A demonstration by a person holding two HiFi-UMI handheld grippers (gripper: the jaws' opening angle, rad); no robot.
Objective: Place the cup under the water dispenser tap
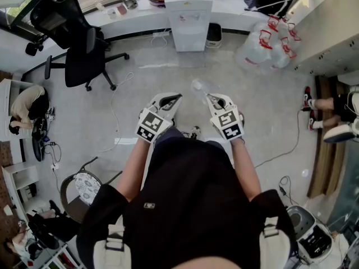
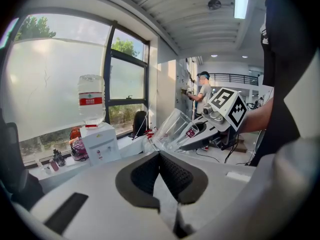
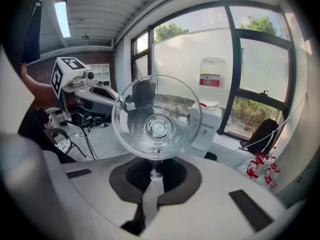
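Cup (image 3: pixel 159 118): thin clear plastic. We judge it light, flexy, and easy to crush or let slip. Right gripper (image 3: pixel 152 173) has its jaws closed on the rim wall. That's only a thin edge pinch, so we'd move slowly and not squeeze harder. The cup is in the air, tipped on its side with its mouth toward the gripper, empty. Left gripper (image 2: pixel 160 159): jaws together, nothing in them. Water dispenser (image 1: pixel 189 15) stands well apart, across the floor by the window. Bottle (image 2: pixel 91 101) sits on top, fill level unreadable.
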